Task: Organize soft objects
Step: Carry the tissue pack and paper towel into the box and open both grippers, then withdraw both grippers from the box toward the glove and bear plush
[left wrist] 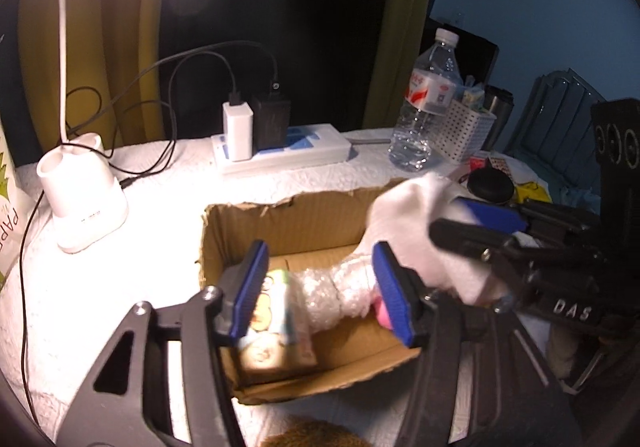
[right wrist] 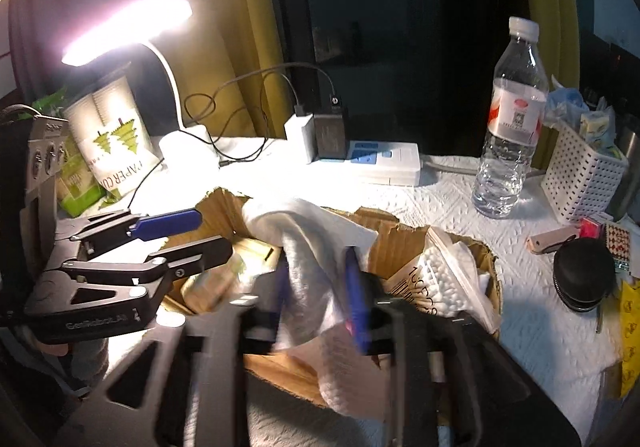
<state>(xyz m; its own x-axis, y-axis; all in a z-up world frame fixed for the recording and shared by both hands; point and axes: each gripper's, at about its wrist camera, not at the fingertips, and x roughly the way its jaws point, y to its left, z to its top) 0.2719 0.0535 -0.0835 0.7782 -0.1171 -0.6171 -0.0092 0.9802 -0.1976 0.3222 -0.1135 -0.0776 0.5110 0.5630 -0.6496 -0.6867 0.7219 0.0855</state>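
Night desk, white textured paper covering point(left wrist: 152, 287), lit by a white desk lamp point(left wrist: 80, 203) at far left; dark window and yellow-green curtains behind.

Left wrist view: left gripper point(left wrist: 326, 293), blue-padded jaws spread wide with nothing between the pads, hangs over an open brown cardboard box point(left wrist: 276, 223) with torn edges. Between and beyond the jaws, inside the box: a roll of clear bubble wrap point(left wrist: 332, 287), and close against the left jaw a printed tissue pack point(left wrist: 276, 323). Right of the jaws, the right gripper point(left wrist: 472, 223) pinches a soft white folded cloth point(left wrist: 404, 207), held over the box's right end. Beyond the box: a white power strip with chargers point(left wrist: 280, 147), a clear plastic water bottle point(left wrist: 428, 103).

Right wrist view: right gripper point(right wrist: 320, 295) blurred, its jaws pressed on the white cloth point(right wrist: 312, 239), which drapes limp forward of and below the pads, fleecy in texture, above the box point(right wrist: 400, 243). Just right of the jaws, a bag of cotton swabs point(right wrist: 436, 275) stands in the box. Left of the jaws, the left gripper point(right wrist: 188, 235), parted. Far right, a white perforated basket point(right wrist: 580, 171).
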